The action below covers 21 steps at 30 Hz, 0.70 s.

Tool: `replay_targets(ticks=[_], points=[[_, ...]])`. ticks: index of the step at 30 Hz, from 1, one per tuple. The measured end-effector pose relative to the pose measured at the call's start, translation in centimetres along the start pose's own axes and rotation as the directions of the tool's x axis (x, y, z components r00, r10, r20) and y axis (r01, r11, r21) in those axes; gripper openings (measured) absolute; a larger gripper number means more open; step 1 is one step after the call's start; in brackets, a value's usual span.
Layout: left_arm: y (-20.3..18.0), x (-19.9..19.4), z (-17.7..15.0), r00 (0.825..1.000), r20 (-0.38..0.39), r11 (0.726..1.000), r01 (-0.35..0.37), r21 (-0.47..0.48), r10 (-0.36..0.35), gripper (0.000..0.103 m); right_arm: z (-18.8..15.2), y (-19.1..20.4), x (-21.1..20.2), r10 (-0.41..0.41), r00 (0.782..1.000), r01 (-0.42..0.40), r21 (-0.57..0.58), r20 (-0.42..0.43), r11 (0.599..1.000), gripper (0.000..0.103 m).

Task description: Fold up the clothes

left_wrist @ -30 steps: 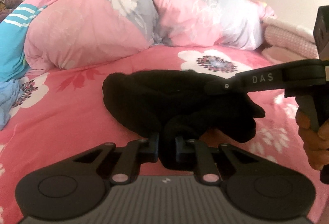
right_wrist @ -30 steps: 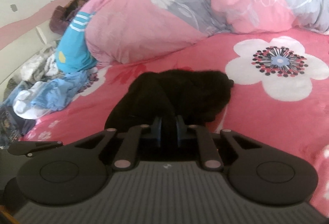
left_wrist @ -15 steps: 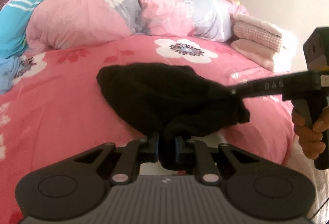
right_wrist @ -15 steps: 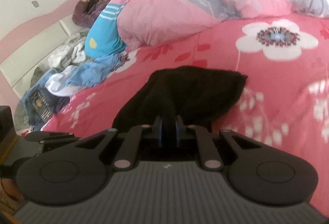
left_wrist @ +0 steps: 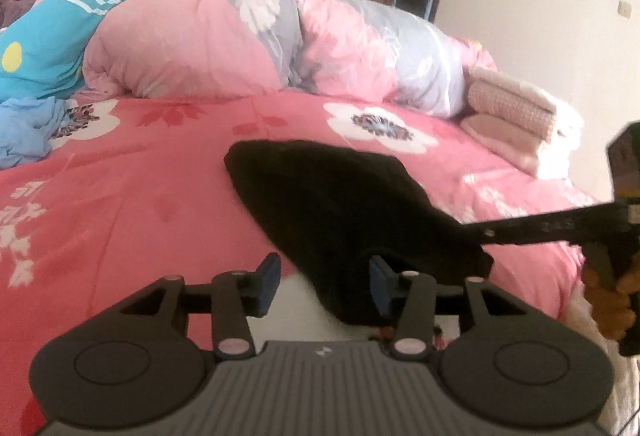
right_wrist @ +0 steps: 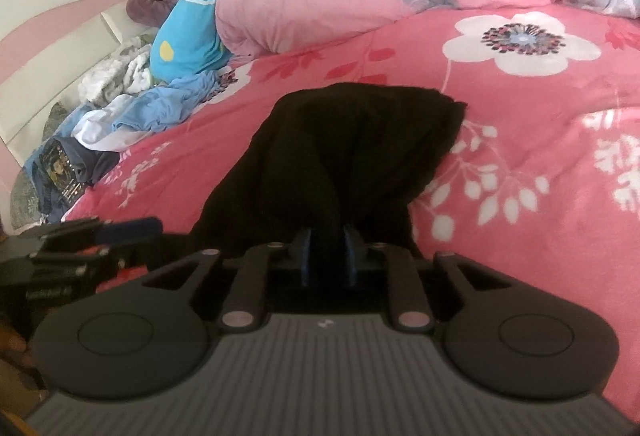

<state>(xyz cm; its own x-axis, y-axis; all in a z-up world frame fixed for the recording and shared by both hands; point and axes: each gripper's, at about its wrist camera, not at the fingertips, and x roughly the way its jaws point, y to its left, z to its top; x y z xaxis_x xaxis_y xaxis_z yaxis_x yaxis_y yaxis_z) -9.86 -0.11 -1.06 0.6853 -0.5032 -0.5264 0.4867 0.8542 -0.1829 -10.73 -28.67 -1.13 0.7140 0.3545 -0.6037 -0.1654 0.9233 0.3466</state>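
Garment: a black garment (left_wrist: 344,204) lies bunched on the pink bed (left_wrist: 120,204), its near end hanging over the bed's front edge.
Left claw (left_wrist: 324,278): opening; it gripped the cloth a moment ago, pads now clear.
Right claw (right_wrist: 328,256): opening, cloth between its pads.
Meaning: probably set down.
Room: bare bedspread beyond the garment; folded pink pile (left_wrist: 516,116) well apart.

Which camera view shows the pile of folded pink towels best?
The left wrist view. There the folded pink towels lie stacked at the far right edge of the bed, beside the rolled quilt, and the layers can be told apart. The right wrist view does not show them at all; it looks toward the other side of the bed.
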Motion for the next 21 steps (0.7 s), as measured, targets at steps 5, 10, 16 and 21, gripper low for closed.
replay_targets(ticks=[5,10,16,21], points=[[0.0,2.3,1.2,1.0,0.031,1.0,0.003,-0.005,-0.003,0.051,1.2,-1.8,-1.0,-0.02,0.999,0.017,0.075,0.042,0.997,0.029],[0.5,4.7,2.1,0.999,0.035,1.0,0.002,-0.02,-0.001,0.051,3.0,-4.1,0.6,-0.052,0.997,0.043,0.151,0.06,0.988,0.032],[1.2,6.5,2.0,1.0,-0.015,1.0,0.0,-0.012,-0.001,0.03,5.2,-6.1,4.6,-0.047,0.997,0.033,0.217,0.061,0.976,0.032],[1.6,6.1,1.5,1.0,-0.01,1.0,0.018,0.006,-0.018,0.024,5.6,-6.1,7.7,-0.03,1.0,0.028,0.228,0.009,0.973,0.019]])
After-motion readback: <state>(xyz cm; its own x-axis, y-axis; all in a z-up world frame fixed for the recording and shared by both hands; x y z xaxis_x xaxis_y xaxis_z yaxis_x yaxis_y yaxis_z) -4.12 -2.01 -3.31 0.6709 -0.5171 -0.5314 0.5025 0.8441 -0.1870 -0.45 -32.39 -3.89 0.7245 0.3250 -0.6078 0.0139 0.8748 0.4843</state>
